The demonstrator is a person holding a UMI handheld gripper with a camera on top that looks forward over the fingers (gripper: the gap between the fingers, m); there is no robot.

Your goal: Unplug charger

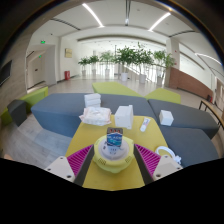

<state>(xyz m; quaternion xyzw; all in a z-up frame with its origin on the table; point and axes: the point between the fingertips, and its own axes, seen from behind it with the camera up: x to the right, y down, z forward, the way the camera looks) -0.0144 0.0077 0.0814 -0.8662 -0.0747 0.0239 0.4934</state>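
Tongs point(113, 160) spread apart around a rounded white-and-teal charger point(114, 150) on yellow table point(98, 178).

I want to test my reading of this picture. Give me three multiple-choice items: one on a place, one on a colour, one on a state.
1. Where is the white and teal object?
A. Between the gripper's fingers
B. Beside the far plants
C. On the floor

2. What colour is the table under it?
A. Red
B. Yellow
C. Black

3. How do the fingers of the gripper stand?
A. Shut, tips touching
B. Lifting the object high
C. Apart, with the object resting on the table between them

Key: 1 A, as a pink pad shows at each side of it. 2 B, as yellow surface surrounds it. 3 C, as the pads are wide apart and the object sits on the table.
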